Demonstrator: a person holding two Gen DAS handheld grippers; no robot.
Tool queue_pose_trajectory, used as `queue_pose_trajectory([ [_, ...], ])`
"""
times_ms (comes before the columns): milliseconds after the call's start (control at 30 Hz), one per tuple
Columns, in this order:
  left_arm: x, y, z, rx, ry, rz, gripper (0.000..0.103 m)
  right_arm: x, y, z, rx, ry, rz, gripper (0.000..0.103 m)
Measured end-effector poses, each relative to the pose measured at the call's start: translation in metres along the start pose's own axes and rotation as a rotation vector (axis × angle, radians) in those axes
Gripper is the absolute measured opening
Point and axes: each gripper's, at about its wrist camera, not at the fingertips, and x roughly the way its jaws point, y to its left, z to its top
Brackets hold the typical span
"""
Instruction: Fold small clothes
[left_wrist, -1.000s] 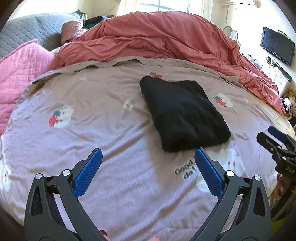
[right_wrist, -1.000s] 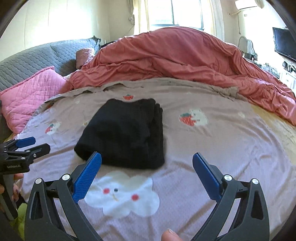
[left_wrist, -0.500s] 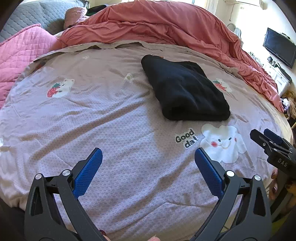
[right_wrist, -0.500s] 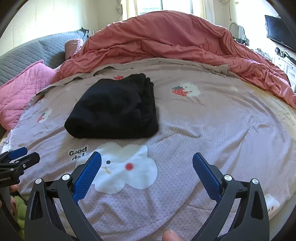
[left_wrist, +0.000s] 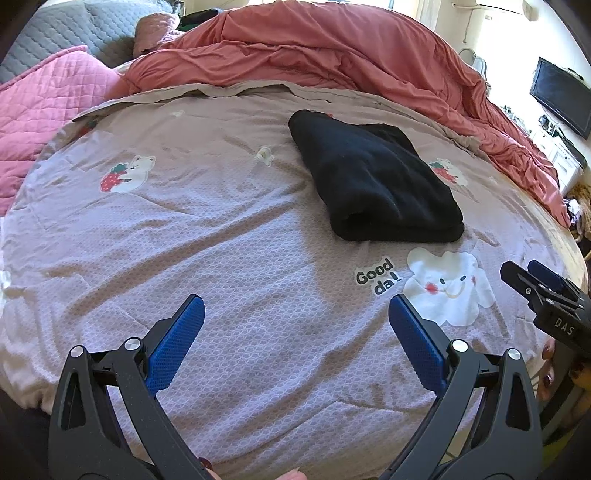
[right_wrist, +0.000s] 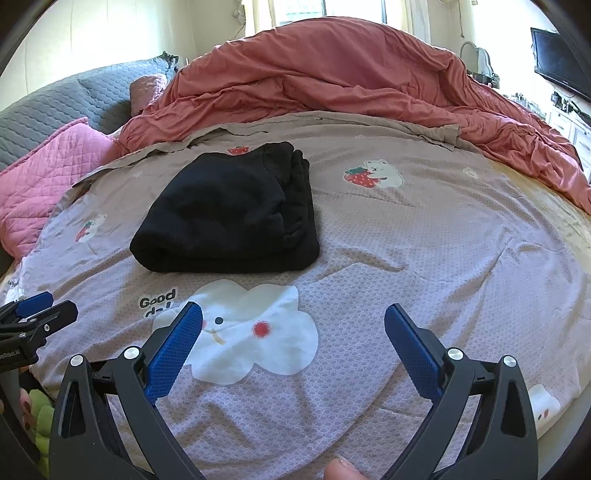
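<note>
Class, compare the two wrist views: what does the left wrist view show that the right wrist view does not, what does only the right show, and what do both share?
Only the left wrist view shows the left hand-held gripper head-on, open and empty, with the whole "Good da!" print.

Only the right wrist view shows the right hand-held gripper head-on, also open and empty, plus the stacked edges of the folded black garment and something green at the lower left.

Both show the garment on the printed sheet, the cloud print and the red duvet.

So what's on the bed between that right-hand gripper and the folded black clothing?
In the right wrist view, only printed bedsheet: its white cloud picture lies between the open right gripper and the folded black garment.
</note>
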Motion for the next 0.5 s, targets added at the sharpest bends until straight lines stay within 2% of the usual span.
queue_pose_trajectory([
  [500, -0.0018, 0.0018, 0.0000, -0.006, -0.001, 0.008, 0.094, -0.0021, 0.0019, -0.0018, -0.008, 0.000, -0.001, 0.098],
])
